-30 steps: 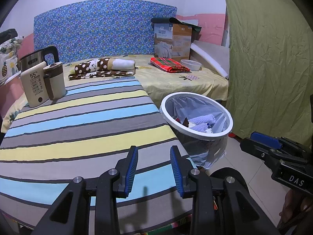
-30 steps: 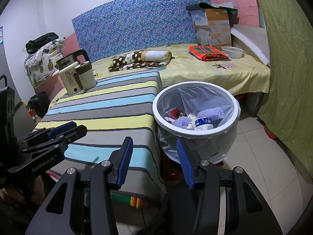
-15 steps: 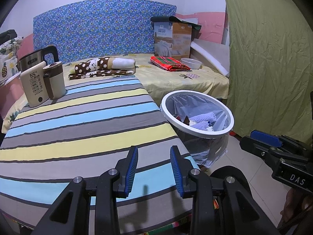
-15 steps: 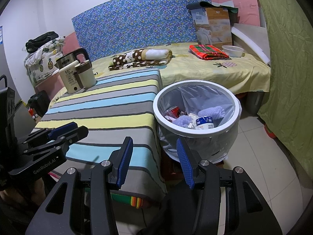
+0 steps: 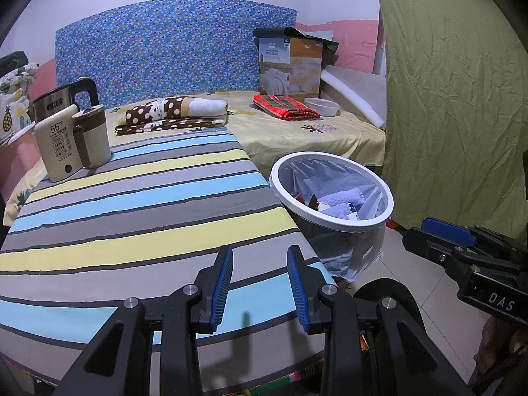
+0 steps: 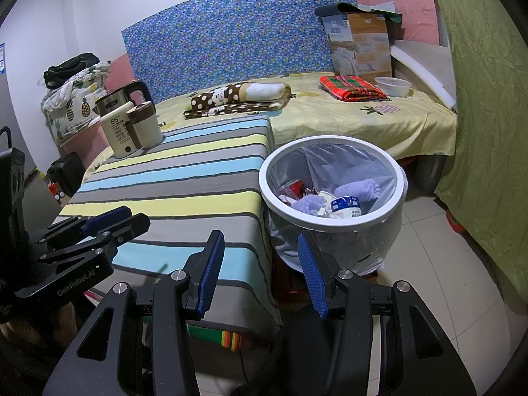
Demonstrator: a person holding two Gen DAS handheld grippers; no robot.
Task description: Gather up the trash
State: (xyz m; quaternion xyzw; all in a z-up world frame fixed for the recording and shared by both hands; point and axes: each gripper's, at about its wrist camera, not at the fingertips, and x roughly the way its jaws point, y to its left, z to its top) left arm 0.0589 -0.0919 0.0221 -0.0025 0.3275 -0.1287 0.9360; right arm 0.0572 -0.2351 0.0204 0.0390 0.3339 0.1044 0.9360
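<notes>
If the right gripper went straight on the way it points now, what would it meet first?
Probably the near rim of the white-rimmed trash bin lined with a clear bag, or the striped cloth's edge beside it; depth is unclear. The open right gripper holds nothing.

nothing moved, no visible change (both views alike)

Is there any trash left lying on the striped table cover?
No, the striped table cover holds only the kettle and beige thermos; the trash sits inside the bin.
</notes>
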